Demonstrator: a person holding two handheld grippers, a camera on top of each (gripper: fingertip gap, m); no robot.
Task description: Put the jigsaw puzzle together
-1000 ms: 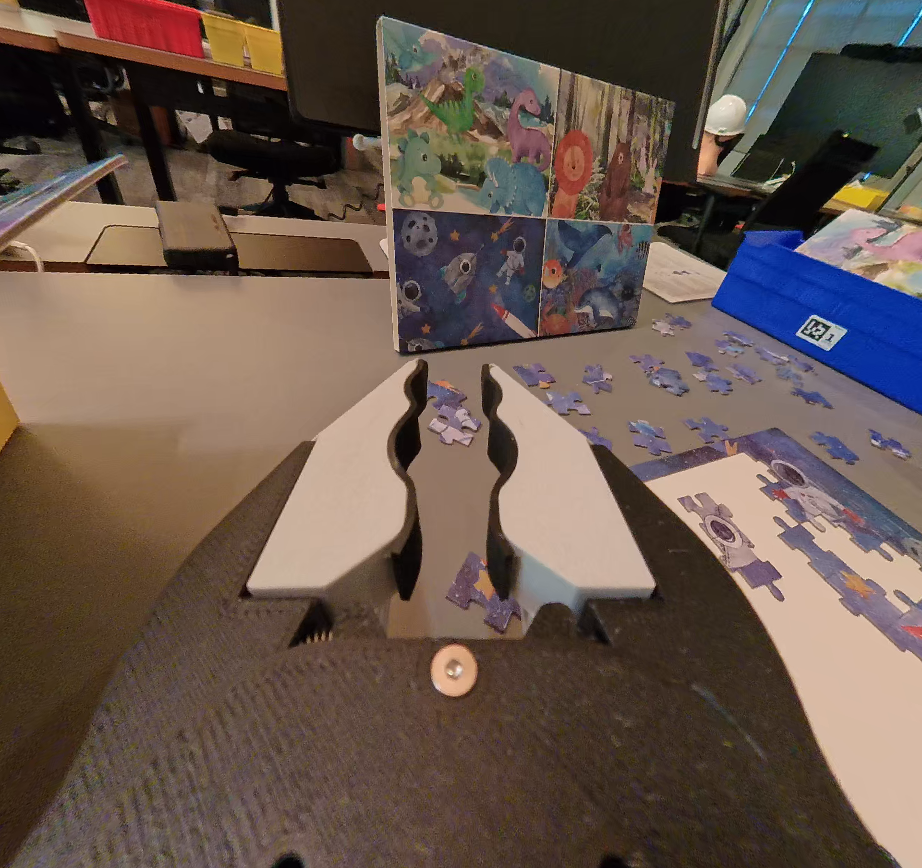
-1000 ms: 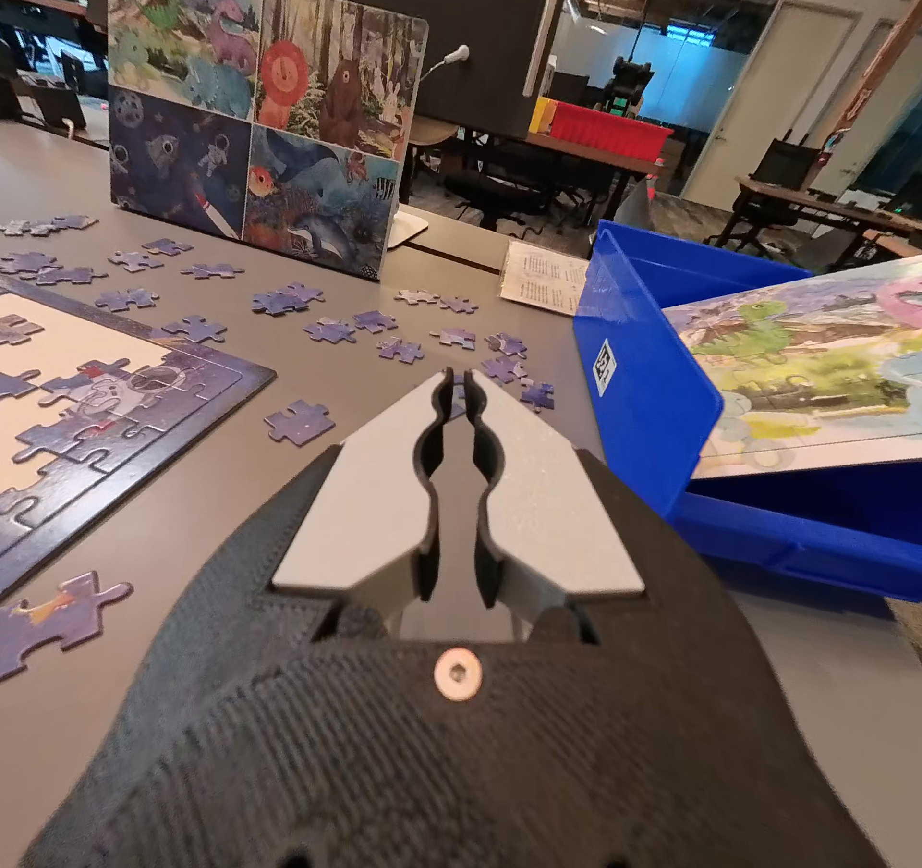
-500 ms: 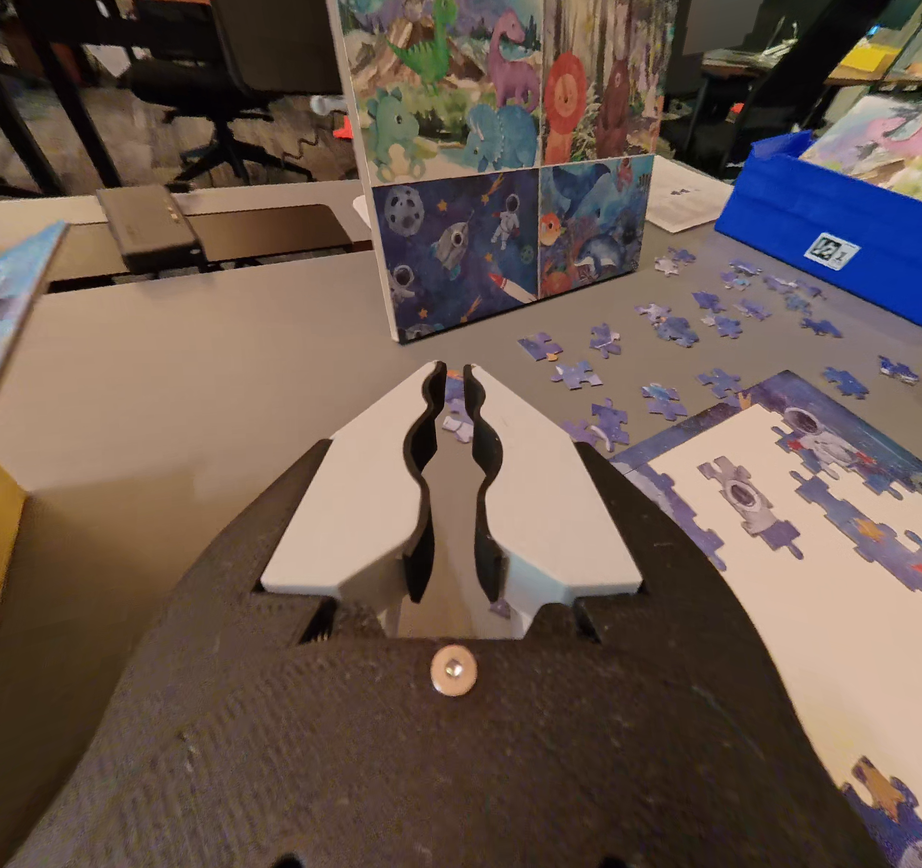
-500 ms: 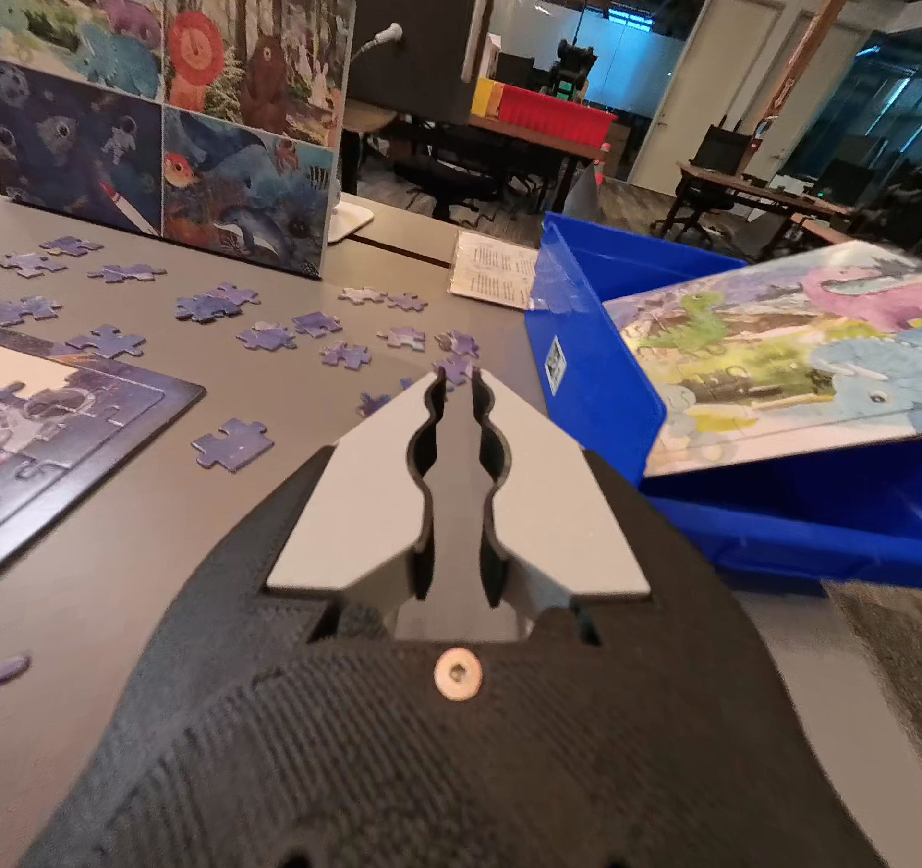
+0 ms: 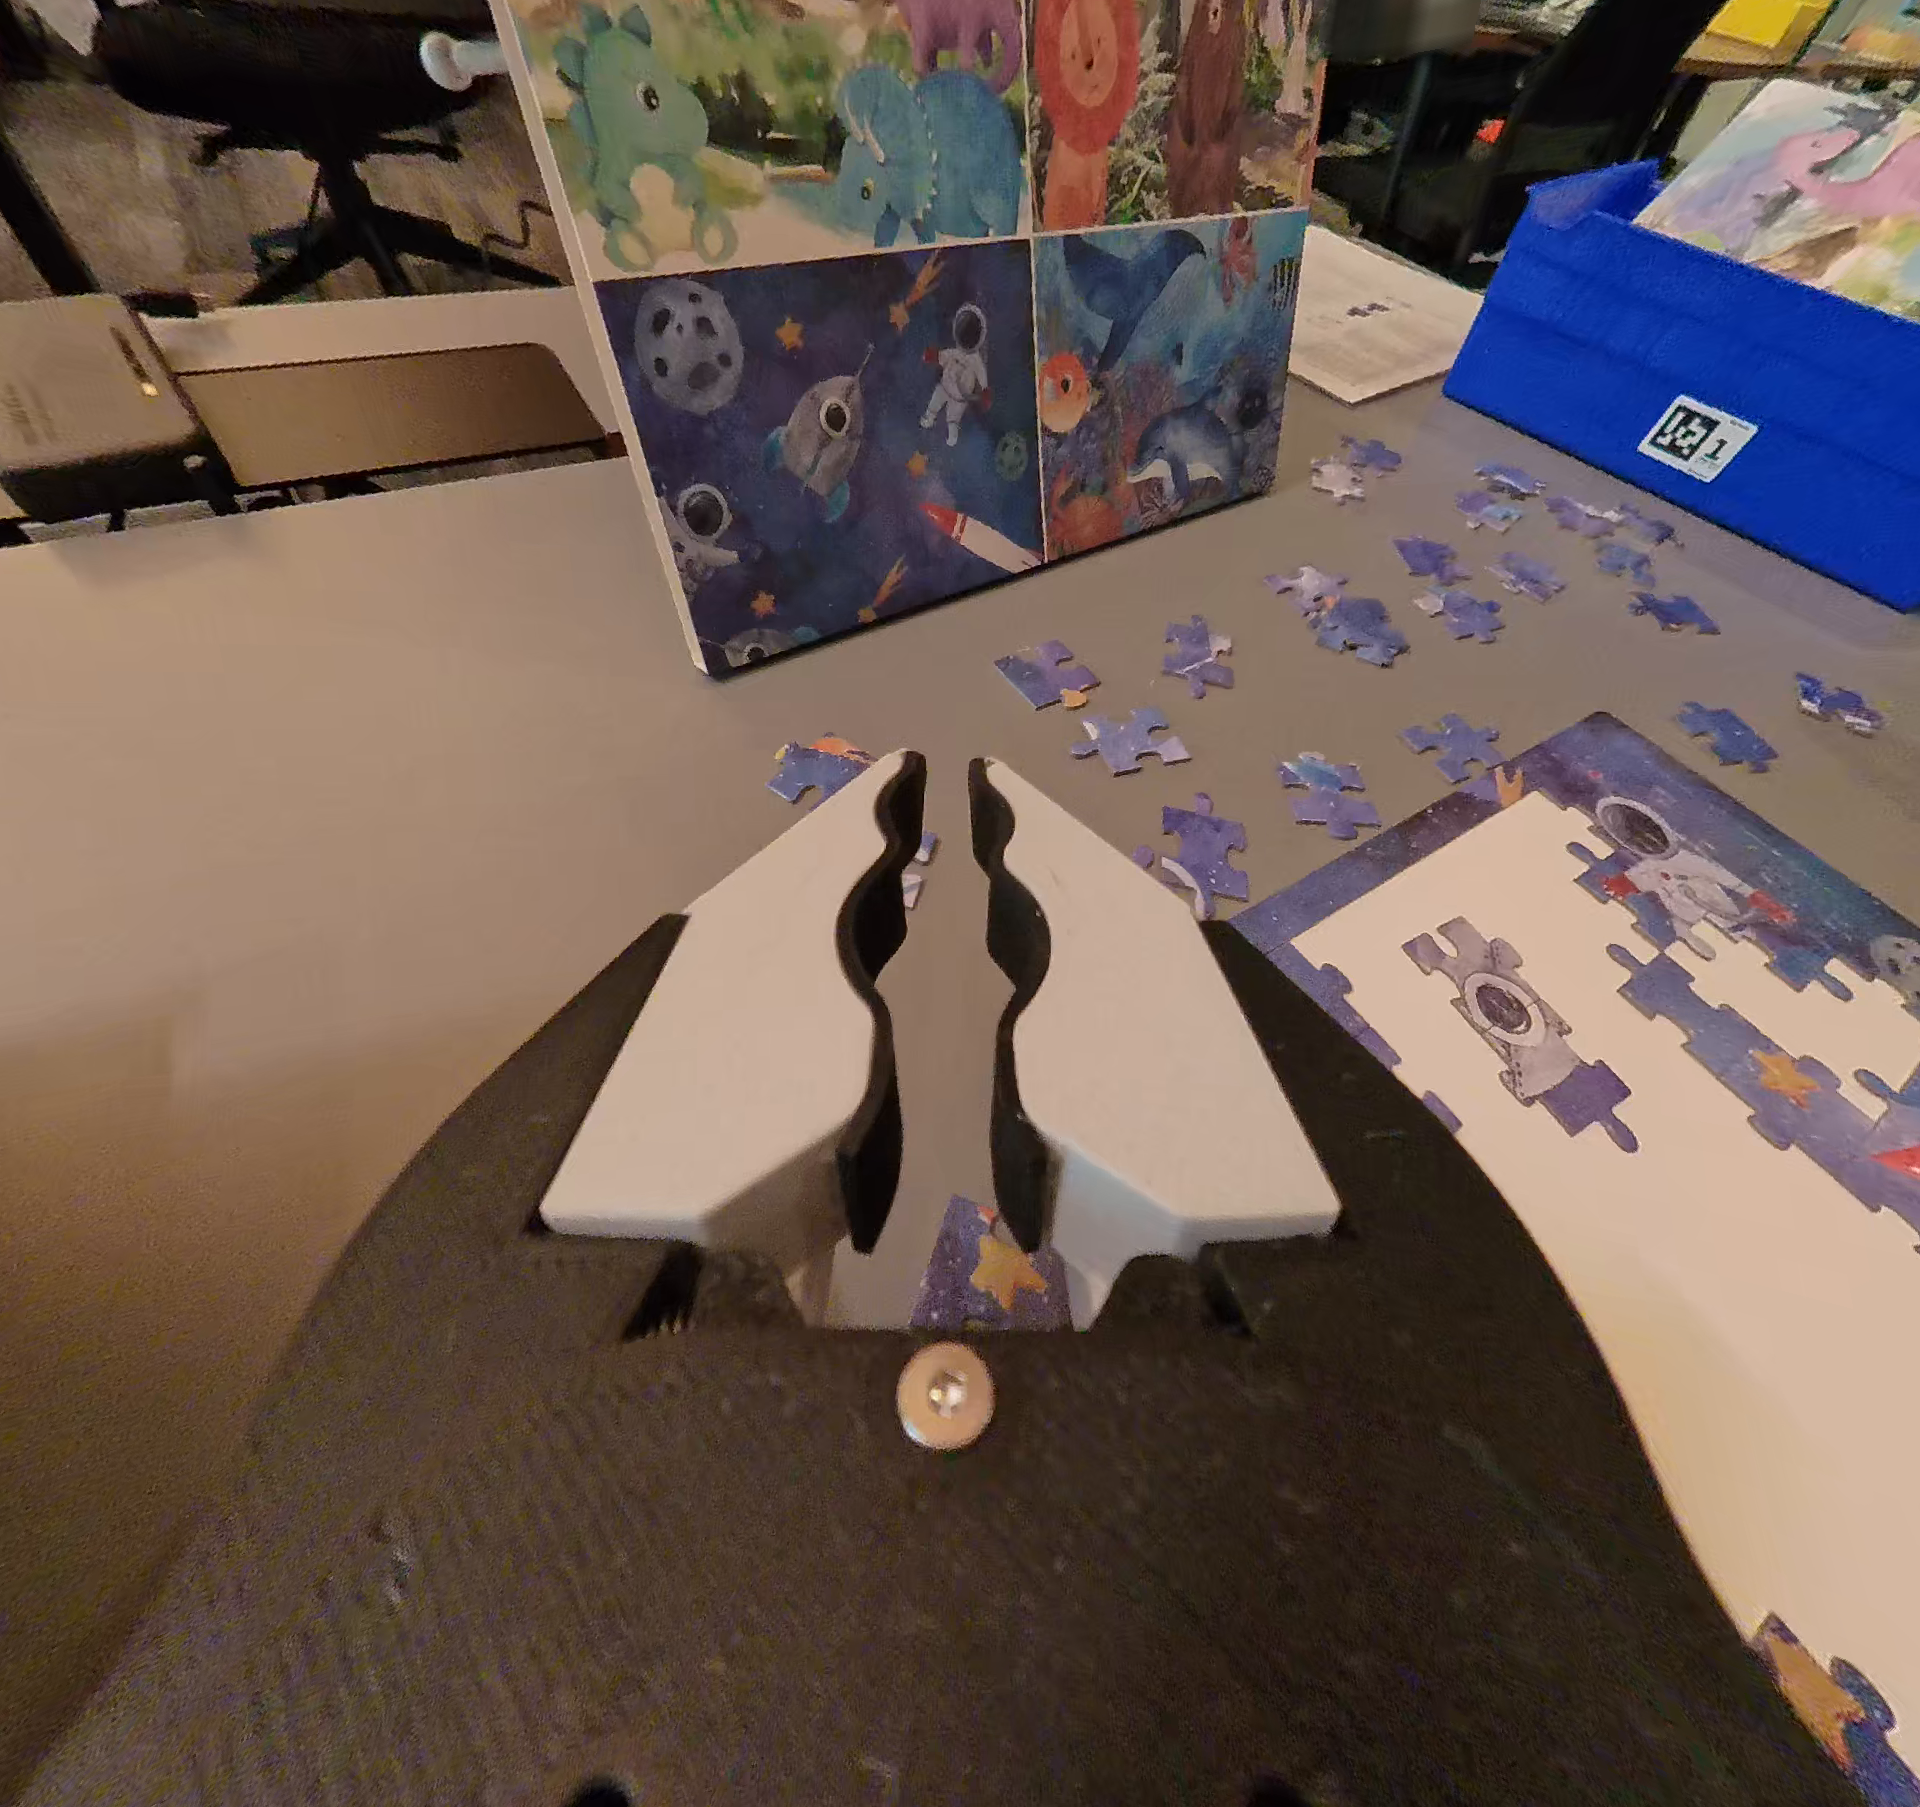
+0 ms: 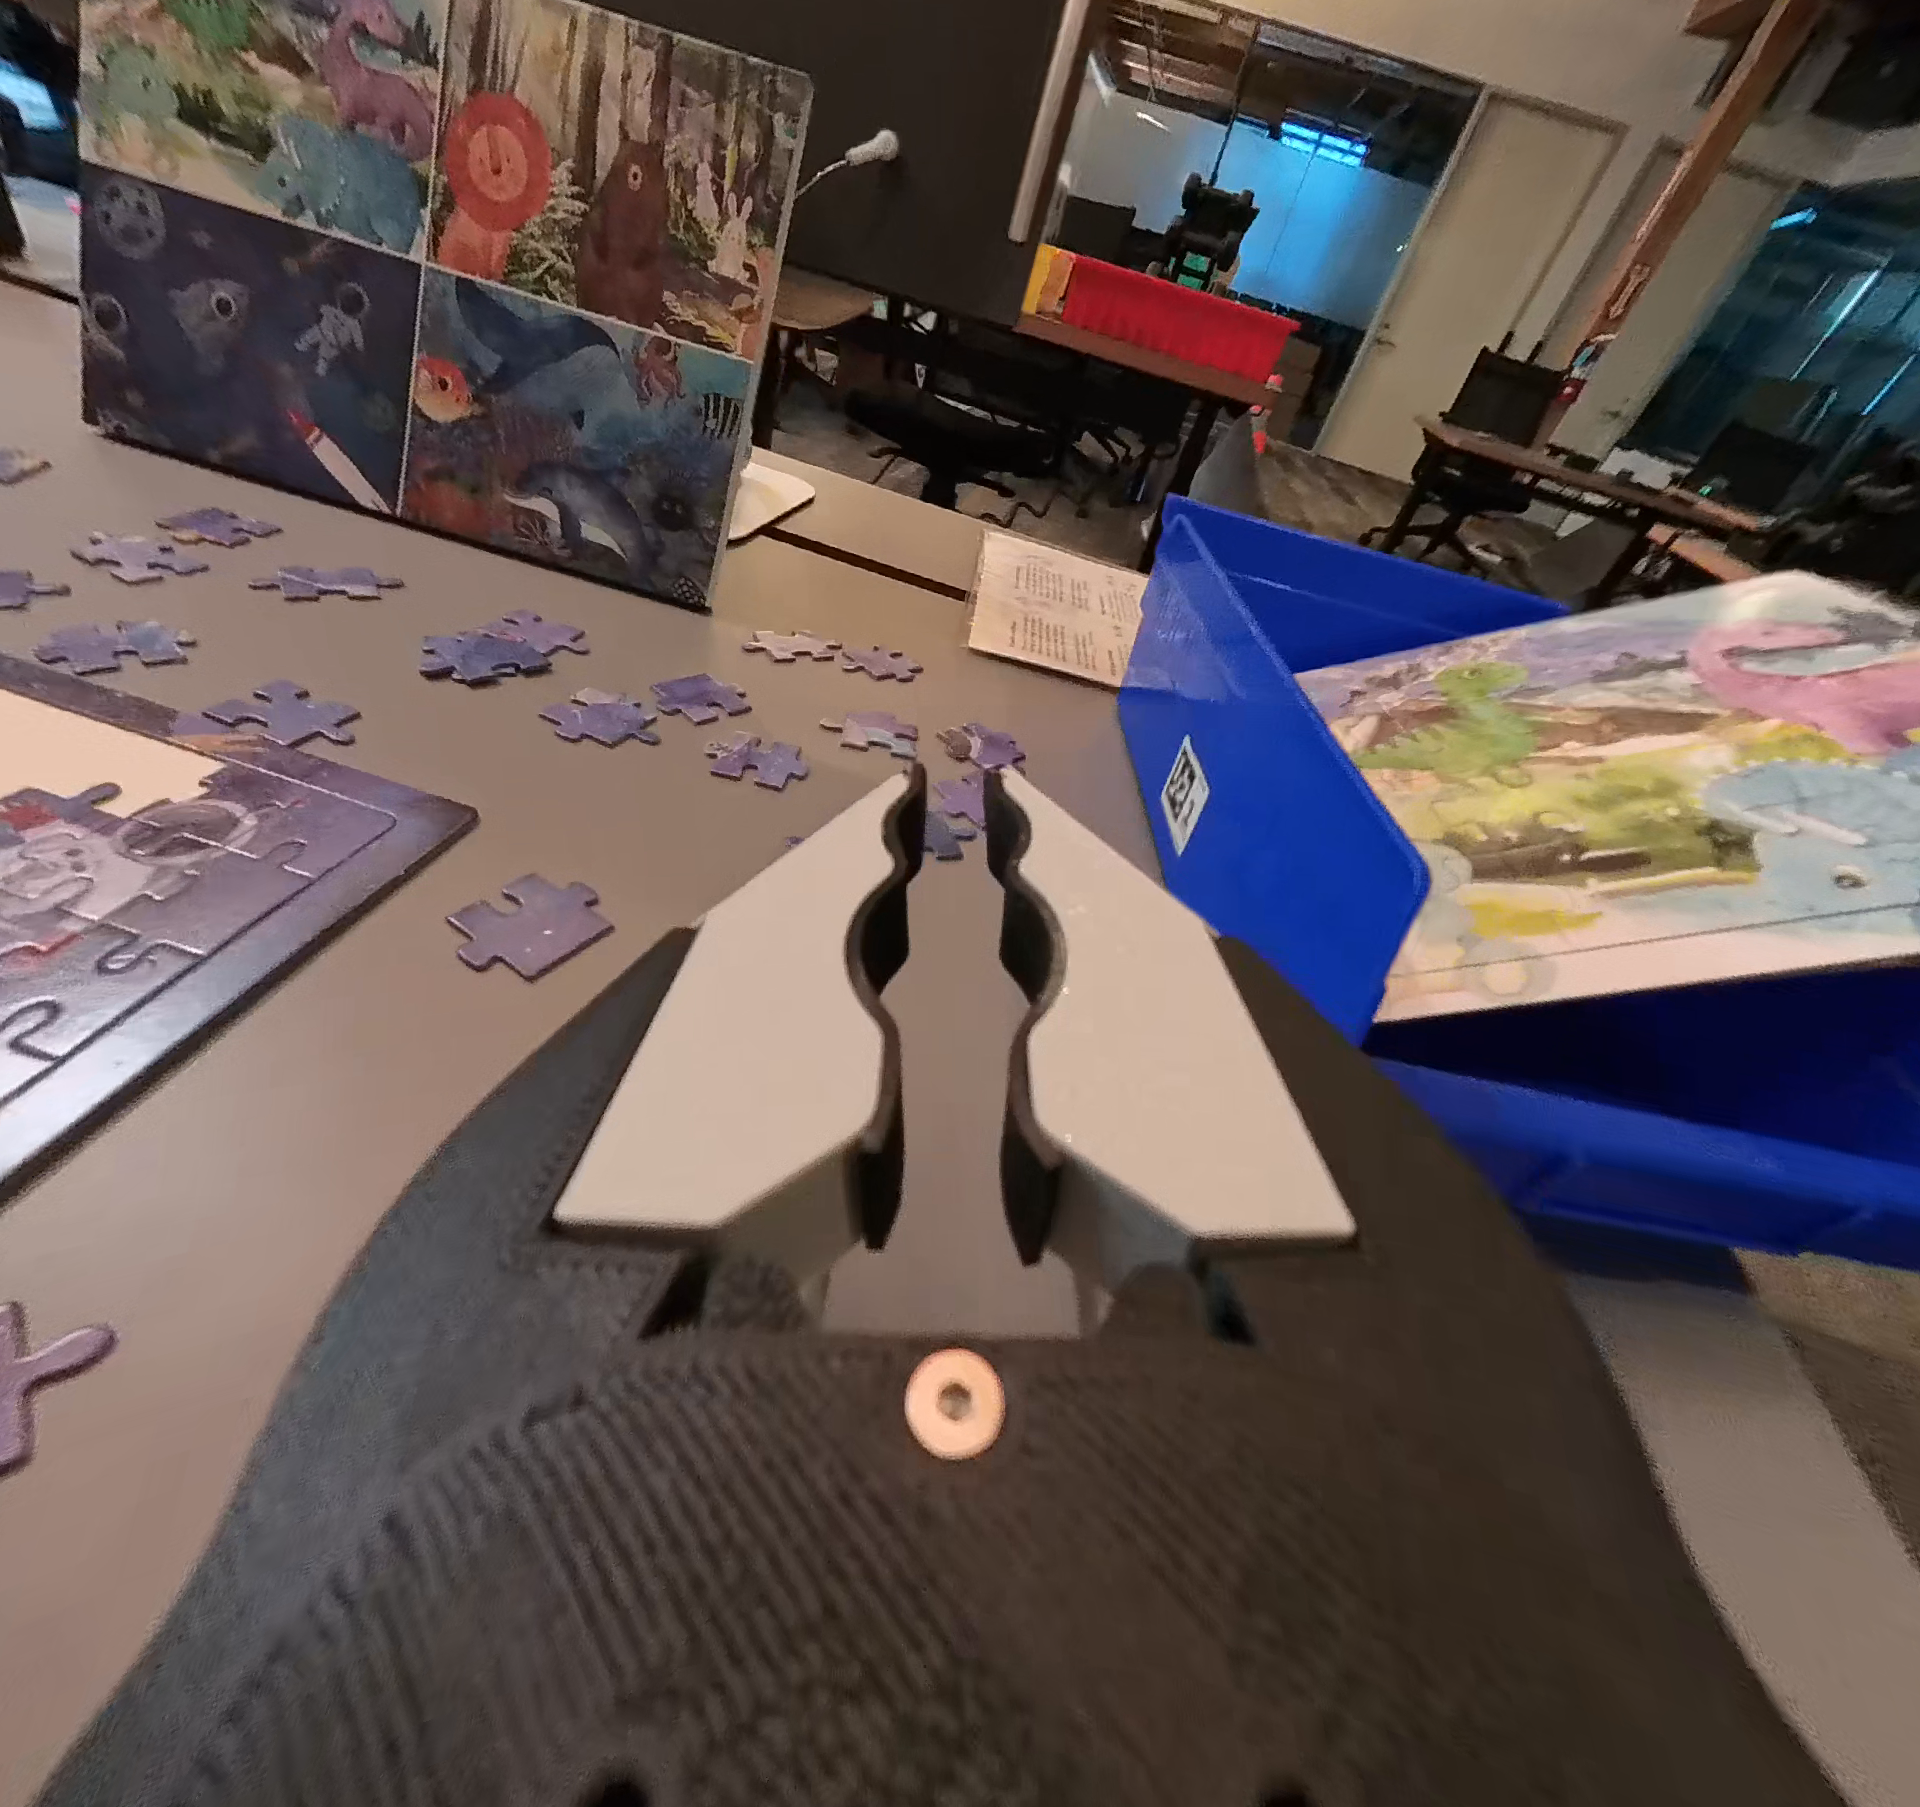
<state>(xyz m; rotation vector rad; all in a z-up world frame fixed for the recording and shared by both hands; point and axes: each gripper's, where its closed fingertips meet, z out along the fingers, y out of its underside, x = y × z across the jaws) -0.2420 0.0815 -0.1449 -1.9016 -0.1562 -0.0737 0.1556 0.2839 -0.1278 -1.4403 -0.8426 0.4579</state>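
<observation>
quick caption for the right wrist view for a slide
Right gripper, fingers slightly apart and holding nothing, above loose purple puzzle pieces beside a blue bin.

1 picture box (image 5: 914, 282), 1 blue bin (image 6: 1278, 822), 1 puzzle board (image 5: 1621, 1082), 1 paper sheet (image 6: 1049, 609), about 20 loose puzzle pieces (image 5: 1127, 741).

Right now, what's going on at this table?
A person holds two grippers over a grey table strewn with loose purple puzzle pieces. The left gripper hovers beside the half-filled space puzzle board, jaws slightly apart, nothing gripped. The right gripper points at pieces near the blue bin, also narrowly open and gripping nothing. A picture box stands behind.
</observation>
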